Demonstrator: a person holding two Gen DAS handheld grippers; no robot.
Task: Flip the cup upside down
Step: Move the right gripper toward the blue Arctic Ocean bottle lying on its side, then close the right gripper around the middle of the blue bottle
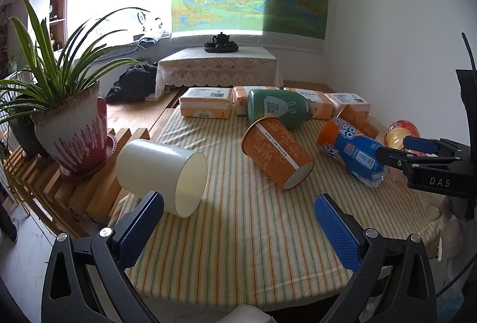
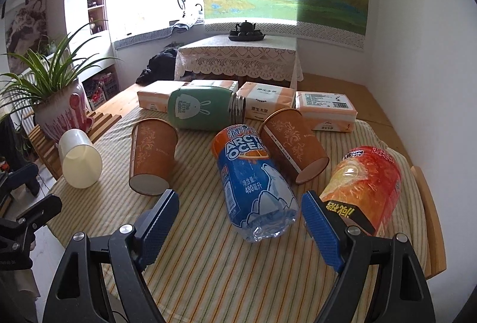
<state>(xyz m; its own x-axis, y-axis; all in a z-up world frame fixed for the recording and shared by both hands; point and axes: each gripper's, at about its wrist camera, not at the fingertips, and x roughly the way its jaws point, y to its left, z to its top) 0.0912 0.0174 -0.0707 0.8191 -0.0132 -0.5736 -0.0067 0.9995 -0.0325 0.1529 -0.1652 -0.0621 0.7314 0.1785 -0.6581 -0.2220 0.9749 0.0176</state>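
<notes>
The left claw [image 1: 238, 227] hangs above the striped desk [image 1: 238, 248], its jaws spread wide with nothing between them. The white cup [image 1: 162, 174] lies on its side just ahead of its left finger, mouth turned toward the claw. The right claw [image 2: 240, 218] is likewise spread apart, holding nothing; the blue bottle [image 2: 253, 186] lies between and just beyond its fingertips, with an orange cup [image 2: 152, 156] ahead to its left.
</notes>
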